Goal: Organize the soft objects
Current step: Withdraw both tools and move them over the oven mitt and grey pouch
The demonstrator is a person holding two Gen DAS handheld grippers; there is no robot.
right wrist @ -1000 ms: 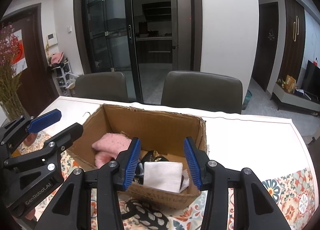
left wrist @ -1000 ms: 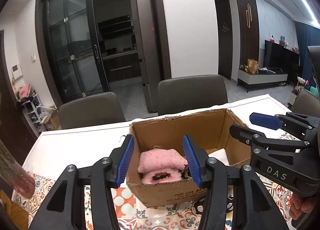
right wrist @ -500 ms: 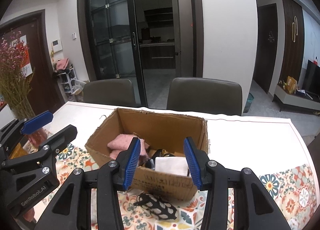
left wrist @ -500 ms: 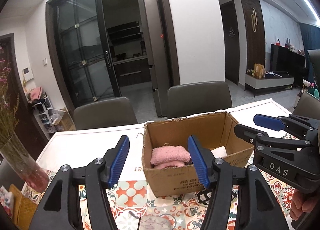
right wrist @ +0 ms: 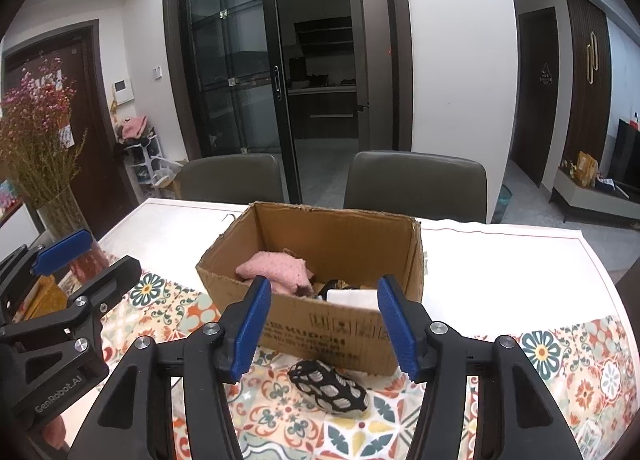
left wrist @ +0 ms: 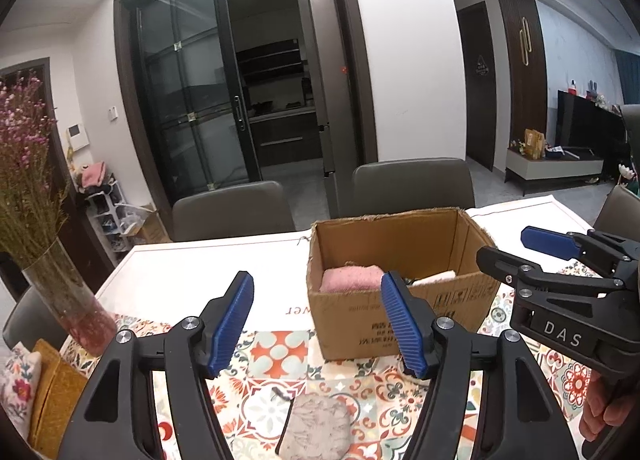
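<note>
Step in hand is judged to be the gap between placements: soft items already lie in the box (right wrist: 340,320), and two are left out on the tablecloth (right wrist: 560,360).

Box contents: a pink cloth (right wrist: 276,270) at the left side, a white folded piece (right wrist: 352,296) at the front right, something dark between them, not identifiable.

Left outside: a black-and-white netted pouch (right wrist: 328,384) just before the box front, and a grey pouch (left wrist: 316,428) nearer the camera, below the left gripper (left wrist: 316,324).

Both grippers are held off the box, angled down toward the table. Left gripper: jaws have just been opening, nothing between them, released. Right gripper (right wrist: 324,328): jaws likewise have just been opening, empty; box front and netted pouch are seen through the gap but not touched.

Next move is expected to call for a descent onto one pouch, jaws straddling it, then a soft pinch. The netted pouch lies close to the box wall, so clearance for the far jaw is to be watched.
</note>
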